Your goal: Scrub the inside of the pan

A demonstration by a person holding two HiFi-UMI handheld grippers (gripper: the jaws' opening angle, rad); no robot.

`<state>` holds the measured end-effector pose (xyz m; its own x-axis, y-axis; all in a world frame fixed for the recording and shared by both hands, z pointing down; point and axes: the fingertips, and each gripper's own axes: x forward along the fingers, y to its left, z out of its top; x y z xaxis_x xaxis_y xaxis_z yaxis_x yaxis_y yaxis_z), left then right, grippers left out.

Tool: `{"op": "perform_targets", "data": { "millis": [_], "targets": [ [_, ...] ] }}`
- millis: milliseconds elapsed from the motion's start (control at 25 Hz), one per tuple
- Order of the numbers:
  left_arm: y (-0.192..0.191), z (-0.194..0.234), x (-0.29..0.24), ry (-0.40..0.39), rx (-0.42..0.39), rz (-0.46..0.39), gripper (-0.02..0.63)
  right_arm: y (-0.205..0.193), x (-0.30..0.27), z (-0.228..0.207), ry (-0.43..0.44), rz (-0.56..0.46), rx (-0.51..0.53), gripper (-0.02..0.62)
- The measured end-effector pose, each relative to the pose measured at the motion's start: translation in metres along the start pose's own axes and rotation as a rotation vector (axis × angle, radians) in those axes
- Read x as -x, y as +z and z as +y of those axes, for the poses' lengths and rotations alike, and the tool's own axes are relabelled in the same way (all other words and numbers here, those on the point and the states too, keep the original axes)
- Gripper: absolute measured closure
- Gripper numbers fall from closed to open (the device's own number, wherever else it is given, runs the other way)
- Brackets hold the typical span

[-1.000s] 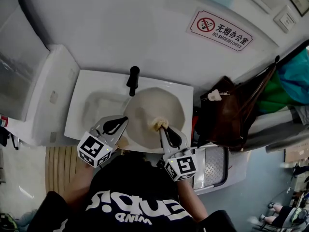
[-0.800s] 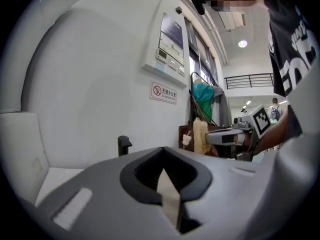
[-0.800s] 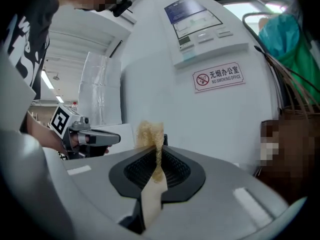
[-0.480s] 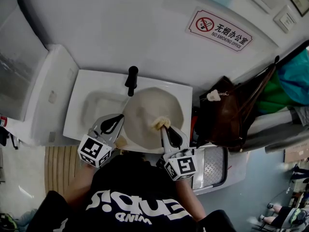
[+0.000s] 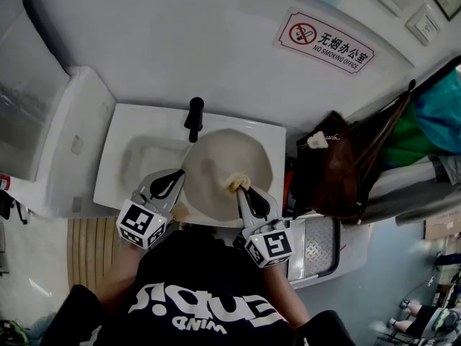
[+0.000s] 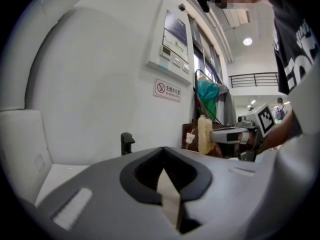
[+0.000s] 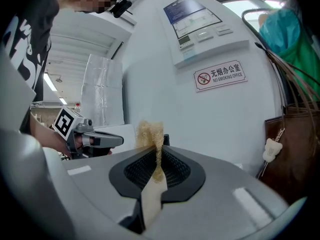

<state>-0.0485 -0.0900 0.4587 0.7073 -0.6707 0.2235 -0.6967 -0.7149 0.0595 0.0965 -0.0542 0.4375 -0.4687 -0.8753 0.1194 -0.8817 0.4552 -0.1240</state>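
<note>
Clamping a tan scrub pad point(image 7: 149, 132), right gripper point(image 7: 159, 153) sits over the pan point(image 5: 225, 161); left gripper point(image 6: 162, 155) jaws pressed together beside its rim.

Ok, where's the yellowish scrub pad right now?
Head view, right of centre: the yellowish scrub pad is pinched in the right gripper, over the near-right inside of the round cream pan.

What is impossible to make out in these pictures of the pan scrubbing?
- Right half of the sink: head view, covered by the pan.
- Whether the left gripper grips the pan's rim: head view, its own body covers the contact.
- Print on the wall panel: right gripper view, too small.
</note>
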Motion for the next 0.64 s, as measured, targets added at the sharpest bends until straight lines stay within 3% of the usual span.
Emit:
{"op": "perform_targets", "data": {
  "millis": [640],
  "targets": [
    [-0.0015,-0.0055,-0.0004,-0.011,-0.011,0.015,0.611,-0.0005,0.0015,-0.0005,0.021,0.006,0.009,0.557]
  ]
}}
